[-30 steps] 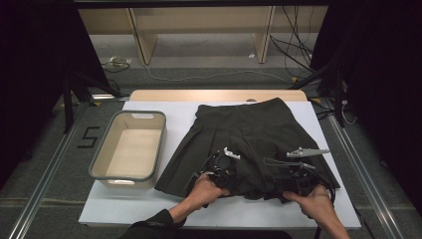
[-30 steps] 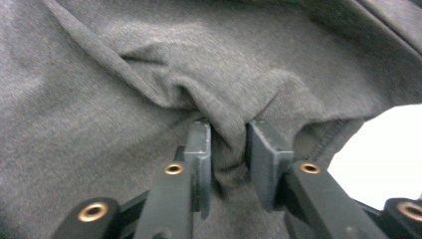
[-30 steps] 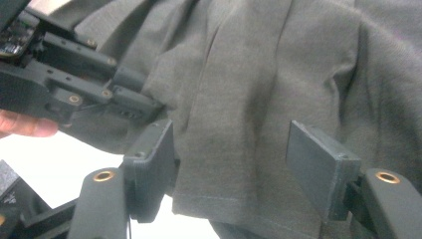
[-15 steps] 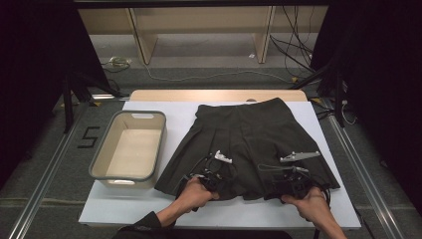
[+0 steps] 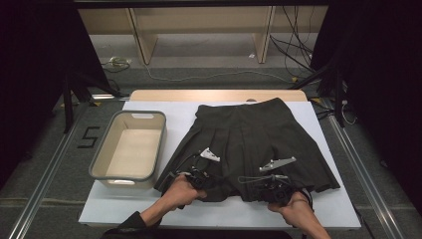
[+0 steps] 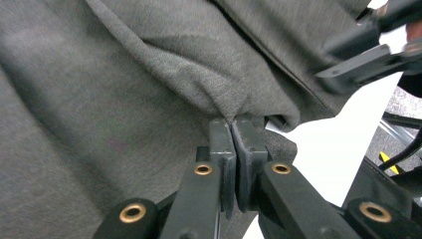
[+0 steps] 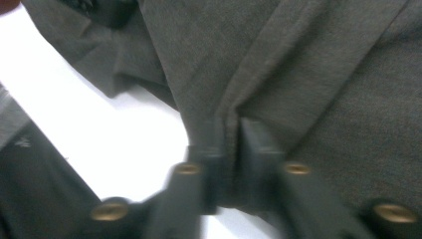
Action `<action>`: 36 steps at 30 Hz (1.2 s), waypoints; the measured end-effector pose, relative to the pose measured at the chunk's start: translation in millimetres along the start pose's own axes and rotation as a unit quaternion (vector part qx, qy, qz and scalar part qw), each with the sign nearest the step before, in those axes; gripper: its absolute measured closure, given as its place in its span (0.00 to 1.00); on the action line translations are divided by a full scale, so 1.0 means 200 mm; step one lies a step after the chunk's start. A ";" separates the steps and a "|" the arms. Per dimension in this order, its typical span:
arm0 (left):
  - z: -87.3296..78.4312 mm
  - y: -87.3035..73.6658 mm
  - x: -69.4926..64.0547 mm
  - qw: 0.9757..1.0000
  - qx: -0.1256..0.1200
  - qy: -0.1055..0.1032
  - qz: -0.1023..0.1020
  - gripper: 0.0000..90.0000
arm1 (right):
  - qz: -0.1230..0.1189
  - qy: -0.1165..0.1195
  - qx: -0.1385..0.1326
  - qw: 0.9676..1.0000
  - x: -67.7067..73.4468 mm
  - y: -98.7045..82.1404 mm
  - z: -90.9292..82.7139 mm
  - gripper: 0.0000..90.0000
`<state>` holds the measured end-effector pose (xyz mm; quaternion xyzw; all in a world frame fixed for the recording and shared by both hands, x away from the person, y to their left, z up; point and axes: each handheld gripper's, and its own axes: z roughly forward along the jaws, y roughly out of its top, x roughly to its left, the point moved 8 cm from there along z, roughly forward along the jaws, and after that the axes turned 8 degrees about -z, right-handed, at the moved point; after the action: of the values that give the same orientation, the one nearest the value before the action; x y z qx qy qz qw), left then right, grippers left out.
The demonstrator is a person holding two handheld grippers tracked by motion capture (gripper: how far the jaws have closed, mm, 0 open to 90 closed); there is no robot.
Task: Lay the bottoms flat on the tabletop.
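Setting: dim room with cables on the floor beyond; a white-topped desk [image 5: 149,209] carries the work
Skirt: dark grey pleated skirt [image 5: 254,139] lies flat on the desk, waistband at the far side, hem along the near edge
Tub: grey tub [image 5: 102,169] with a pale inside stands just left of the skirt, apart from it
Left gripper: left gripper [image 6: 232,130] at the hem's left part; jaws pressed together on a pinch of skirt fabric, cloth bunching above the tips
Right gripper: right gripper [image 7: 230,137] at the hem's right part; jaws have just been closing, a fold of skirt between them; narrow, and the pads seem to press the fold, though the right gripper view is blurred
Step in hand: likely securing both hem points before lifting or folding the hem toward the waistband
Doing it well: confirm the right pinch takes both layers; raise both hands together and evenly, so the pleats stay straight; keep the hem taut between the grips
Risk: a shallow right bite could slip; uneven lifting would skew the fold
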<state>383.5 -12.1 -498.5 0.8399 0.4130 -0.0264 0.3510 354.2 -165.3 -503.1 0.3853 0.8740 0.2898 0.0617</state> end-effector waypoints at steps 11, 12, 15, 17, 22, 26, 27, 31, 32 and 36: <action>0.01 0.01 -0.05 1.000 -0.007 -0.017 0.008 0.73 | 0.047 -0.064 -0.073 0.994 -0.27 0.01 -0.25 0.59; -0.01 0.03 -0.03 1.000 -0.013 -0.016 0.001 0.70 | 0.053 -0.074 -0.077 0.993 -0.31 0.00 -0.27 0.59; -0.05 0.06 0.02 1.000 -0.027 -0.003 -0.011 0.59 | 0.069 -0.102 -0.080 0.989 -0.41 -0.04 -0.31 0.59; -0.07 0.06 0.05 0.999 -0.031 0.003 -0.017 0.54 | 0.068 -0.125 -0.073 0.987 -0.48 -0.07 -0.32 0.59; -0.13 0.06 0.14 0.998 -0.039 0.043 -0.017 0.46 | 0.079 -0.163 -0.039 0.983 -0.60 -0.15 -0.31 0.58; -0.18 0.05 0.22 0.996 -0.047 0.069 -0.030 0.44 | 0.100 -0.164 -0.020 0.981 -0.68 -0.22 -0.29 0.58; -0.19 0.04 0.24 0.996 -0.049 0.073 -0.035 0.43 | 0.107 -0.156 -0.015 0.982 -0.69 -0.23 -0.28 0.58; -0.22 0.01 0.31 0.993 -0.049 0.092 -0.049 0.41 | 0.115 -0.133 0.007 0.984 -0.69 -0.27 -0.22 0.63; -0.22 0.01 0.32 0.993 -0.049 0.095 -0.049 0.40 | 0.113 -0.130 0.017 0.985 -0.69 -0.28 -0.20 0.70; -0.24 -0.03 0.36 0.991 -0.042 0.115 -0.051 0.39 | 0.101 -0.120 0.041 0.987 -0.66 -0.30 -0.17 0.91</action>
<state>415.7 68.7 -489.6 0.7997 0.4939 0.0696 0.3342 396.6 -306.0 -524.2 0.5060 0.8277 0.2102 0.1212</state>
